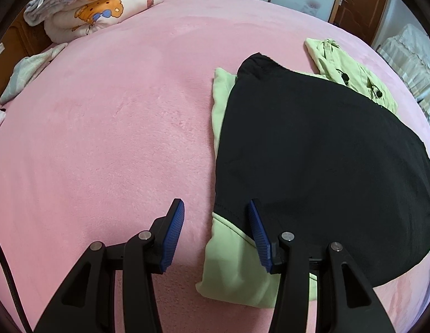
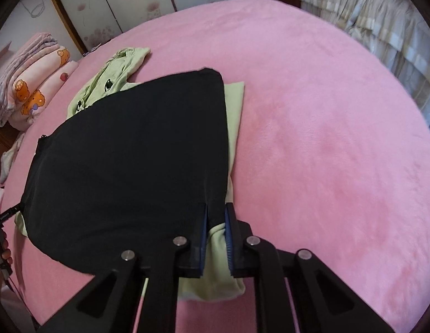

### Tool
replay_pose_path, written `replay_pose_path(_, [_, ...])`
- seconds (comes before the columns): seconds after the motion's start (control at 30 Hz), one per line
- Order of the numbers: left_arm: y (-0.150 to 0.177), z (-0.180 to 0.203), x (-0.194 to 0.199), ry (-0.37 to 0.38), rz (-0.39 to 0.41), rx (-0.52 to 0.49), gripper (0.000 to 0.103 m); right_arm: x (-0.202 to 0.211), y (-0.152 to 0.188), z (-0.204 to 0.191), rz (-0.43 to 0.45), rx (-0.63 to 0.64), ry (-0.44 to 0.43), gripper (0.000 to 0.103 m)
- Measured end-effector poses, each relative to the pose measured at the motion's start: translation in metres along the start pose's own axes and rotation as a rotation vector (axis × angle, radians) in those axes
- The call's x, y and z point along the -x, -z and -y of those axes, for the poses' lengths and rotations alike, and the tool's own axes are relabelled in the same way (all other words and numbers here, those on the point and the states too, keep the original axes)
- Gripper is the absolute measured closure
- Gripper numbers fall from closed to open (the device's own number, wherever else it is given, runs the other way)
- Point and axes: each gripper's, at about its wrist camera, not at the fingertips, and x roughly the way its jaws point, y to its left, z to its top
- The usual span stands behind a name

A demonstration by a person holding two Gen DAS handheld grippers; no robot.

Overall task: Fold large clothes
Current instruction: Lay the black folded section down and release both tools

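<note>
A black garment (image 1: 320, 149) lies spread flat over a light green garment (image 1: 231, 266) on the pink bed. My left gripper (image 1: 216, 208) is open, its jaws on either side of the black garment's near left corner, holding nothing. In the right wrist view the black garment (image 2: 131, 152) covers most of the green garment (image 2: 212, 272), whose hood end (image 2: 112, 83) shows at the far side. My right gripper (image 2: 216, 211) is shut on the black garment's near right corner, with green cloth showing between the pads lower down.
The pink bed cover (image 1: 104, 138) stretches wide to the left, and to the right in the right wrist view (image 2: 325, 138). Folded cartoon-print blankets (image 1: 87, 8) are stacked at the far left corner. Sliding wardrobe doors (image 2: 131, 5) and curtains (image 2: 381, 27) stand beyond the bed.
</note>
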Motion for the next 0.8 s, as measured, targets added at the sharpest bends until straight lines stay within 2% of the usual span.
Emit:
replay_pose_path(0.13, [0.005,0.000,-0.003,-0.002,-0.005,0.003,0.056,-0.009,0.008,0.000,-0.033,0.008,0.021,0.091])
replay_pose_path(0.23, [0.005,0.000,-0.001,-0.012,-0.005,0.010,0.056,-0.004,0.006,-0.006,-0.017,0.010,0.064,0.087])
replay_pose_path(0.33, [0.004,0.005,0.013,-0.024,0.028,0.005,0.056,0.014,0.003,-0.024,0.062,0.030,0.130,0.085])
replay_pose_path(0.4, [0.003,0.010,0.027,-0.021,0.076,-0.005,0.056,0.026,0.004,-0.042,0.119,0.076,0.126,0.085])
replay_pose_path(0.5, [0.007,0.029,0.045,0.033,0.127,-0.021,0.056,0.031,0.007,-0.085,0.142,0.138,0.026,0.085])
replay_pose_path(0.57, [0.012,0.049,0.048,0.098,0.131,-0.025,0.056,0.026,0.011,-0.118,0.126,0.173,-0.055,0.085])
replay_pose_path(0.63, [0.019,0.066,0.045,0.128,0.122,-0.031,0.056,0.015,0.017,-0.153,0.105,0.218,-0.114,0.085])
replay_pose_path(0.73, [0.033,0.087,0.031,0.129,0.091,-0.040,0.056,-0.004,0.031,-0.198,0.073,0.287,-0.159,0.085])
replay_pose_path(0.8, [0.043,0.091,0.015,0.073,0.052,-0.040,0.056,-0.014,0.038,-0.209,0.049,0.310,-0.156,0.085])
